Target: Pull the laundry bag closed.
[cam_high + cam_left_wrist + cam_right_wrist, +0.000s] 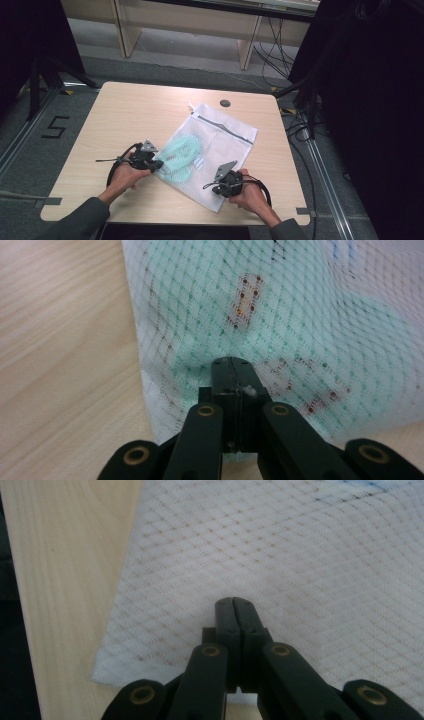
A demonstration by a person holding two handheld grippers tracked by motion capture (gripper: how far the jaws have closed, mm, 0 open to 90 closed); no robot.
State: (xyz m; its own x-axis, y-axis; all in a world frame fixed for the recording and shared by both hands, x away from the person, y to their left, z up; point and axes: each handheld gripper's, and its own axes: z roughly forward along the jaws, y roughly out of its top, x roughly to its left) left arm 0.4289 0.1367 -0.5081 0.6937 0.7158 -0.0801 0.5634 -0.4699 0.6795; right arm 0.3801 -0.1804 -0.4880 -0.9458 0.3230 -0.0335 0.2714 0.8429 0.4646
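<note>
With both pairs of jaws pressed together, the left gripper (232, 362) pinches the near-left edge of the white mesh bag (220, 142) and the right gripper (233, 602) its near corner. It lies mid-table (140, 110), a mint-green item (181, 152) inside; two pinch points probably serve to lift or spread it evenly

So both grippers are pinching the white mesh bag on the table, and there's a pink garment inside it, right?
Not pink. The garment inside the white mesh laundry bag is mint green, as the high view and the left gripper view show. The left gripper and right gripper are indeed shut on the bag.
</note>
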